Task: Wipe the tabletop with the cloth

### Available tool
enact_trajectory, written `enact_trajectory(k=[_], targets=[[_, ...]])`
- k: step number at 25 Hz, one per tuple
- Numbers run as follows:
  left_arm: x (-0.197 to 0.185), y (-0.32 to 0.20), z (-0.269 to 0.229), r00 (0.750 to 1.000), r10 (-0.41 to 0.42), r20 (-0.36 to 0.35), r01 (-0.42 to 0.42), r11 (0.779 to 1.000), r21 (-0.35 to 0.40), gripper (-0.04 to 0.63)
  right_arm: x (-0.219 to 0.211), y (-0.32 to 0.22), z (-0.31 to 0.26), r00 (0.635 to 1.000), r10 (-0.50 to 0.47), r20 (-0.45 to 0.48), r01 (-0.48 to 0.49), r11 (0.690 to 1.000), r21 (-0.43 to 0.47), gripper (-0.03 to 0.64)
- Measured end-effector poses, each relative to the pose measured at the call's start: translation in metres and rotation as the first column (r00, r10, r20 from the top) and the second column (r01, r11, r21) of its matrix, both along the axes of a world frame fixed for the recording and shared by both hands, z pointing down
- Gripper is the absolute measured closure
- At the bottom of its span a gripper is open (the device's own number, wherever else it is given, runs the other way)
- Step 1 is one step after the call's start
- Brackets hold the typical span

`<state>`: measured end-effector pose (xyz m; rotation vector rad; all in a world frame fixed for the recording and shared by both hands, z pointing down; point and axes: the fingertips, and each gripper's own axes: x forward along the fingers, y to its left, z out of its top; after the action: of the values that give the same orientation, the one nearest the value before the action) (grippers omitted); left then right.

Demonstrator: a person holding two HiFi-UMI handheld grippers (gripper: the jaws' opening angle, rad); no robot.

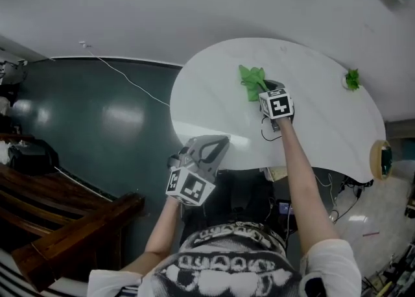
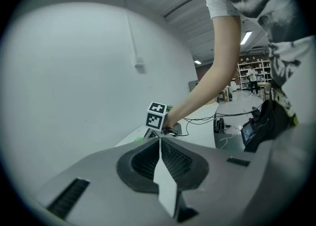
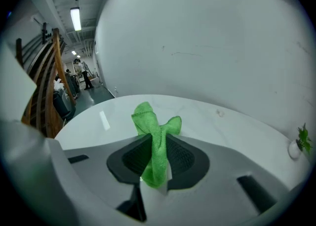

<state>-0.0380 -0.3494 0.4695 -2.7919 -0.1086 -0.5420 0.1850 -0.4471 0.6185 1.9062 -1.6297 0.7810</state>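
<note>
While right tongs grip green cloth, apparently touching tabletop, left tongs pressed together, empty.

Tiny green thing at the table rim, too small for a sure name.

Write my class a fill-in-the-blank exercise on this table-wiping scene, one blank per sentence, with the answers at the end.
1. The right tool is shut on a cloth whose colour is ___.
2. The left tool is shut and holds ___.
3. The cloth is over a table whose top is coloured ___.
Missing words: green; nothing; white.
</note>
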Motion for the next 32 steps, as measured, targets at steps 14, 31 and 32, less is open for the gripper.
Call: enact_trajectory(k=[14, 31, 32], targets=[[0.151, 0.116, -0.009, 0.993, 0.113, -0.022, -0.113, 0.993, -0.015, 0.584, 0.176, 0.187, 0.006, 0.984, 0.175, -0.021, -0.176, 0.983, -0.046, 0.531], [0.302, 0.250, 0.001, 0.980, 0.196, -0.006, -0.197, 0.980, -0.013, 0.583, 0.365, 0.434, 0.007, 0.914, 0.402, -0.060, -0.407, 0.908, -0.100, 0.531], [0.306, 0.255, 0.001, 0.980, 0.197, -0.006, -0.197, 0.980, -0.013, 0.583, 0.370, 0.444, 0.007, 0.910, 0.411, -0.062, -0.415, 0.904, -0.103, 0.531]])
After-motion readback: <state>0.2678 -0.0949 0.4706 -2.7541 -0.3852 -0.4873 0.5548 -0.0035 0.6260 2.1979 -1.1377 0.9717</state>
